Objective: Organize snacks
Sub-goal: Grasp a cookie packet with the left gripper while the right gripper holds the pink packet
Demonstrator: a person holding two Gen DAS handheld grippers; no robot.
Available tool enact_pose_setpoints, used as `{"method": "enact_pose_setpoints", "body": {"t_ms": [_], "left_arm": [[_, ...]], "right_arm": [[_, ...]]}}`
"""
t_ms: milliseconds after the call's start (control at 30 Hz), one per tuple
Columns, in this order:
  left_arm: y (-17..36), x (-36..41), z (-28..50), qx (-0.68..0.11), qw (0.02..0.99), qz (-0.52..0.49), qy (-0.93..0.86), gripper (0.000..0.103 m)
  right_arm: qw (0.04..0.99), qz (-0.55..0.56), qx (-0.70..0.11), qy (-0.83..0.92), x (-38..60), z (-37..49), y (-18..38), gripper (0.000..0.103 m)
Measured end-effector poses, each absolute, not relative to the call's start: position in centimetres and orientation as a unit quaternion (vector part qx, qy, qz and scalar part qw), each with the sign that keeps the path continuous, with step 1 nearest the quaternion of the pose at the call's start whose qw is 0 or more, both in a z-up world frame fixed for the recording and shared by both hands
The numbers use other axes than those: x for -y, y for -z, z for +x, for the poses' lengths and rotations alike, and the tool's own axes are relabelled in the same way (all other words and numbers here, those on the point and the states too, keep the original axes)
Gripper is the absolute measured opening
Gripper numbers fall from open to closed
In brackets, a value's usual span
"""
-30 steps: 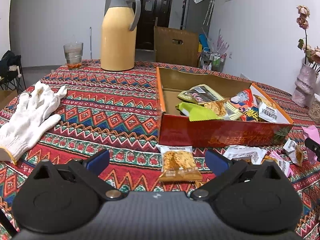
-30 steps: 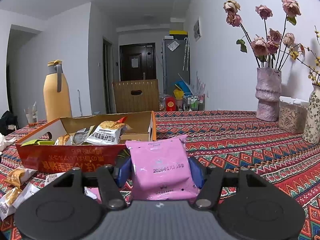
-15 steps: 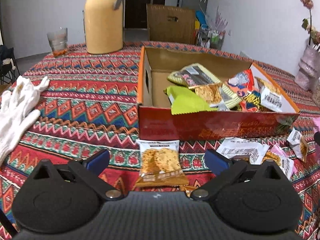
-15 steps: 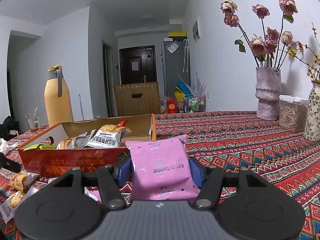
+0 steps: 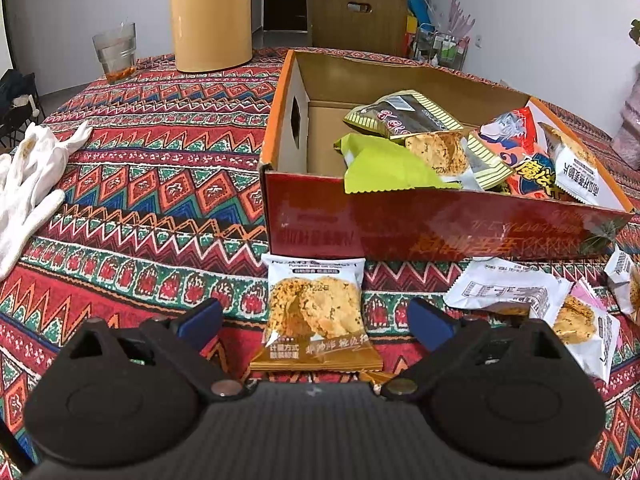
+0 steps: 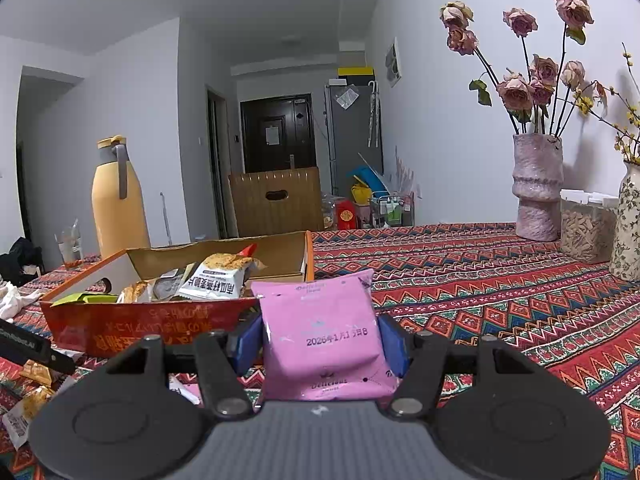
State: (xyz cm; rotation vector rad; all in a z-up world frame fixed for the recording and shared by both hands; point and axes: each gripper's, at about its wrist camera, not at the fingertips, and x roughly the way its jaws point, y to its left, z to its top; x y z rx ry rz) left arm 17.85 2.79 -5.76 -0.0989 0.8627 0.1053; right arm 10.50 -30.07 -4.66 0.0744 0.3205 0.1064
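Note:
A red and orange cardboard box [image 5: 440, 228] holds several snack packets. It also shows in the right wrist view [image 6: 152, 320]. A cookie packet [image 5: 314, 312] lies on the patterned cloth just in front of the box. My left gripper [image 5: 314, 320] is open with its blue fingers on either side of that packet, empty. More packets [image 5: 516, 296] lie loose to the right. My right gripper [image 6: 320, 338] is shut on a pink snack packet [image 6: 324, 340], held above the table right of the box.
A yellow thermos jug [image 5: 210, 16] and a glass [image 5: 115, 52] stand at the far left. White gloves [image 5: 28, 180] lie at the left edge. Vases with flowers [image 6: 536, 188] and a clear jar [image 6: 582, 226] stand at the right. A chair [image 5: 356, 16] is behind the table.
My left gripper has moved forward and down over the cookie packet, which now lies between its open fingers. The right gripper holds the pink packet and rises slightly.

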Motion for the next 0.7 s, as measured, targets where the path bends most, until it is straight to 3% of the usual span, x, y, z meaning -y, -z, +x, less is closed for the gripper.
{"method": "enact_pose_setpoints", "body": {"t_ms": [200, 267, 367, 700], "left_arm": [[5.8, -2.3, 18.0, -0.416, 0.908, -0.039, -0.044, 0.068], [5.7, -2.1, 17.9, -0.413, 0.909, -0.037, -0.04, 0.05], [5.5, -2.0, 17.7, -0.41, 0.911, -0.042, -0.035, 0.045], [4.5, -2.2, 15.5, -0.389, 0.919, -0.048, -0.031, 0.044]], "right_arm": [[0.985, 0.036, -0.16, -0.051, 30.0, 10.5, 4.7, 0.061], [0.985, 0.036, -0.161, -0.05, 30.0, 10.6, 4.7, 0.061], [0.985, 0.035, -0.163, -0.049, 29.9, 10.6, 4.7, 0.061], [0.985, 0.03, -0.165, -0.05, 29.7, 10.6, 4.5, 0.061]]}}
